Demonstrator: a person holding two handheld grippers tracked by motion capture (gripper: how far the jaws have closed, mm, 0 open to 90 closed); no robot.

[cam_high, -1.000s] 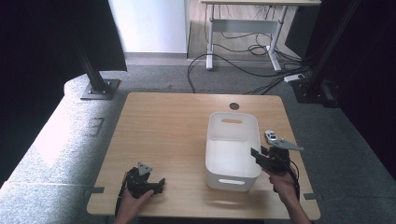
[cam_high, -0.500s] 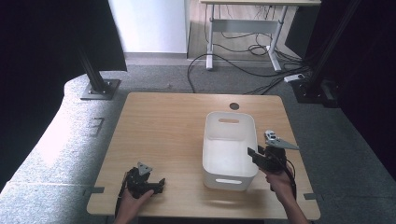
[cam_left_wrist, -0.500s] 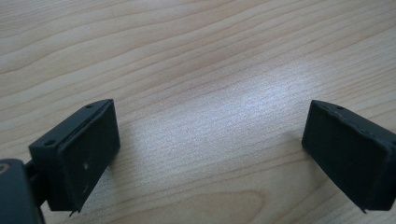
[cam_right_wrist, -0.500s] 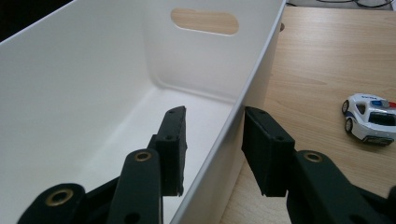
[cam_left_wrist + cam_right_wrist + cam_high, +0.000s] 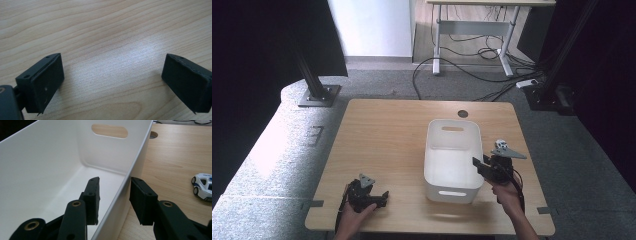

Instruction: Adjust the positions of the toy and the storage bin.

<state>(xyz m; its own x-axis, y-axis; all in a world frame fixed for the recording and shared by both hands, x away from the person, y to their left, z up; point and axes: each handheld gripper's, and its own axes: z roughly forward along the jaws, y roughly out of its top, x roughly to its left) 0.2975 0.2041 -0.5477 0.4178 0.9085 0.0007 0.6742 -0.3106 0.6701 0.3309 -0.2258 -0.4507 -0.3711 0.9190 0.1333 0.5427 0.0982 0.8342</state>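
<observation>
Now right gripper point(image 5: 113, 200) straddles bin point(image 5: 45, 170) rim, fingers apart.

Both grippers were black: the left gripper point(image 5: 384, 196) and right gripper point(image 5: 477, 164) each carried a grey three-cornered plate and trailed a black cable.

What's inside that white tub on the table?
The white tub looks empty: bare white floor and walls. The right gripper straddles its rim, one jaw inside. The near end's floor is hidden.

Smooth matt white plastic bin point(image 5: 452, 150), pale wood-grain table point(image 5: 382, 135) w/ soft sheen, matt black claw pads point(image 5: 47, 80).
</observation>
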